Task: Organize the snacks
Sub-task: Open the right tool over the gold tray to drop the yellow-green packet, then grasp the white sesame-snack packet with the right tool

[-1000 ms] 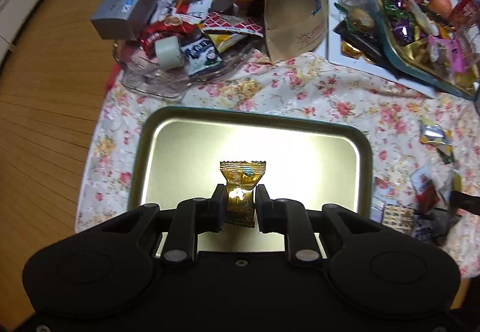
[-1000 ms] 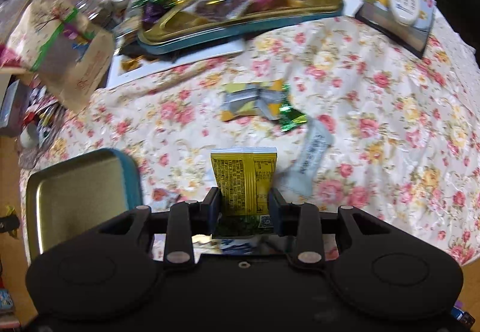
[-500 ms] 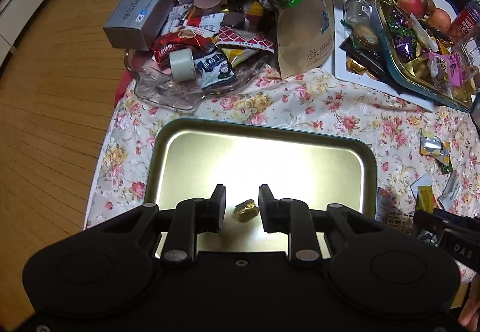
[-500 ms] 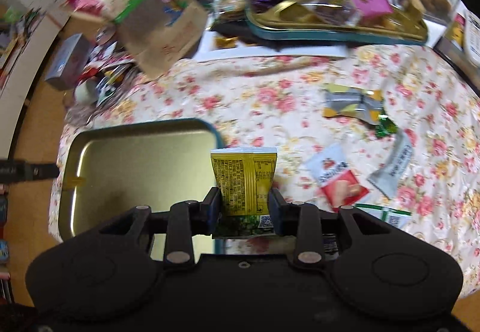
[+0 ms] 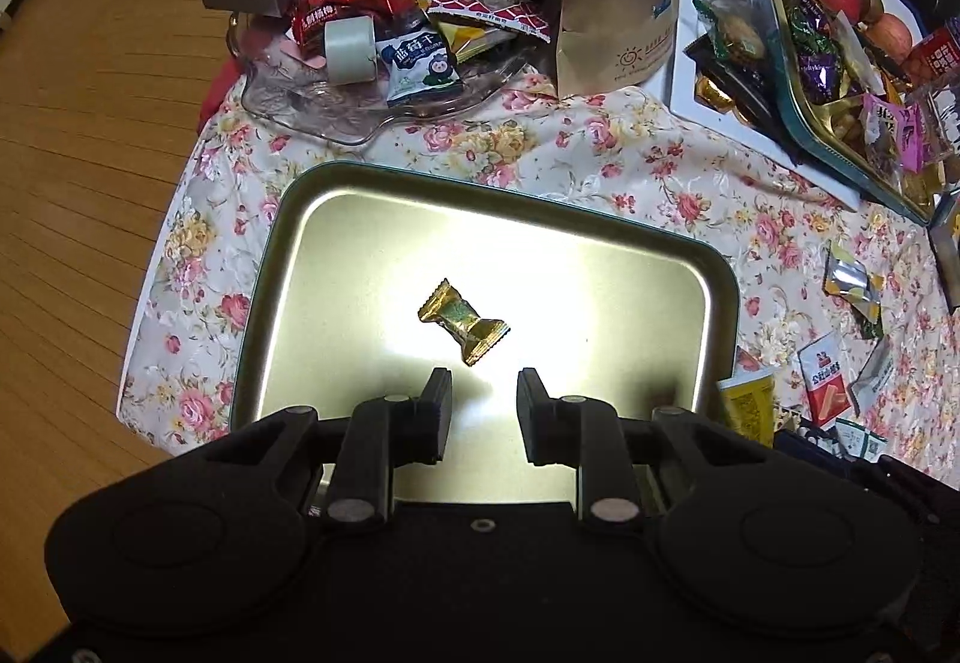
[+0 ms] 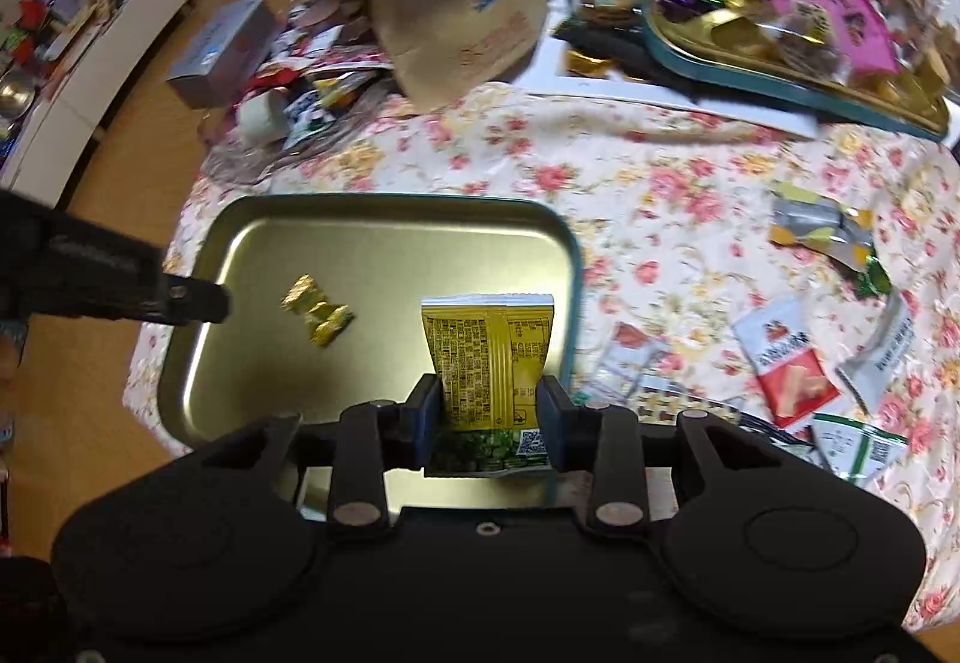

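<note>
Two grippers above the metal tray (image 5: 282,267): left gripper (image 5: 483,384), fingers spread, over the gold candy (image 5: 463,322) lying inside; right gripper (image 6: 489,393) pinches a yellow packet (image 6: 487,357) upright. Only the right view shows loose packets (image 6: 786,363) on the worktop.

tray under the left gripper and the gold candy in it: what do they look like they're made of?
Tray: looks like thin sheet metal with a brushed gold inside, glaring under the light; rolled rim, teal outer edge showing in the right wrist view. Gold candy: probably metallised foil or film wrapper, shiny and crinkled, with serrated twisted ends. What is inside cannot be seen.
</note>
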The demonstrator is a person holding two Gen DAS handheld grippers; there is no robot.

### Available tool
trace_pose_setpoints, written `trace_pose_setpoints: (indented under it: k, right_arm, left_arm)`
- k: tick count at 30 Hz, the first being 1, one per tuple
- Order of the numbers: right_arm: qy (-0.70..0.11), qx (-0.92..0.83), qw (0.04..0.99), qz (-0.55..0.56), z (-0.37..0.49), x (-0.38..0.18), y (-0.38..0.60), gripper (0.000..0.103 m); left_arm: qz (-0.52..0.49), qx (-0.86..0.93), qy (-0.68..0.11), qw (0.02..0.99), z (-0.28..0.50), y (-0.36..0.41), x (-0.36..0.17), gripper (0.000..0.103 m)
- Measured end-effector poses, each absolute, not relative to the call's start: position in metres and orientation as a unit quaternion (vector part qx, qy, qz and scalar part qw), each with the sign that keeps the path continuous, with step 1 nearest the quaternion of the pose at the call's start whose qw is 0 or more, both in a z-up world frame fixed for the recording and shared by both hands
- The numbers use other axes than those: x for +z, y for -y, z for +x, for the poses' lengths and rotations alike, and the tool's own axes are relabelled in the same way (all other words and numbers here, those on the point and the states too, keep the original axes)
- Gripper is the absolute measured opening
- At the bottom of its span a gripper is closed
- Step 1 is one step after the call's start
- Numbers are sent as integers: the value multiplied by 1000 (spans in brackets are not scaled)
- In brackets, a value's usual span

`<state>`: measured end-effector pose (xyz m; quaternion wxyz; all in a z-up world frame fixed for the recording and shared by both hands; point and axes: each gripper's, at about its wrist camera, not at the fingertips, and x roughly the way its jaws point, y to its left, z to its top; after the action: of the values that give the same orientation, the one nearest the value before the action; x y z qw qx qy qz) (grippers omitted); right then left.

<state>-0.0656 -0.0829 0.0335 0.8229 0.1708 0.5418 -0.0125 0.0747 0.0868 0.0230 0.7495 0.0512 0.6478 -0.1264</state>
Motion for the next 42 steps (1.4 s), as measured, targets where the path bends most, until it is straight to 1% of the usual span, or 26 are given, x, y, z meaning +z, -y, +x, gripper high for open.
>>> trace_pose_setpoints:
  k: [2, 4, 6, 11, 16, 21, 24, 28, 35, 37, 42]
  right_arm:
    - [-542, -7, 823, 167, -66, 35, 76, 40]
    - [-537, 6, 827, 167, -67, 37, 73, 46]
    - [-532, 17, 830, 170, -70, 40, 72, 55]
    - [-525, 20, 833, 173, -72, 43, 73, 56]
    - [-541, -19, 822, 177, -67, 32, 84, 56]
    - [-560, -69, 806, 180, -65, 19, 97, 60]
    - [-558, -107, 806, 165, -66, 17, 102, 61]
    - [-535, -146, 818, 153, -68, 20, 111, 62]
    - [-462, -193, 859, 107, -74, 40, 116, 62]
    - [-455, -203, 861, 103, -75, 43, 118, 62]
    - [-496, -197, 841, 93, -67, 38, 125, 62]
  left_arm:
    - [59, -127, -644, 752, 73, -84, 24, 34]
    - [61, -132, -644, 751, 72, -81, 24, 34]
    - [59, -137, -646, 749, 72, -80, 24, 34]
    - [66, -136, -648, 747, 70, -75, 22, 34]
    - [66, -139, -652, 742, 68, -72, 19, 34]
    - [67, -137, -652, 742, 67, -69, 19, 34]
    - [69, -140, -652, 742, 67, -65, 19, 34]
    - [75, -146, -650, 742, 64, -59, 20, 34]
    - [86, -152, -649, 740, 60, -49, 20, 34]
    - [89, -153, -649, 740, 59, -45, 20, 34]
    - [98, -158, -646, 741, 55, -35, 21, 34]
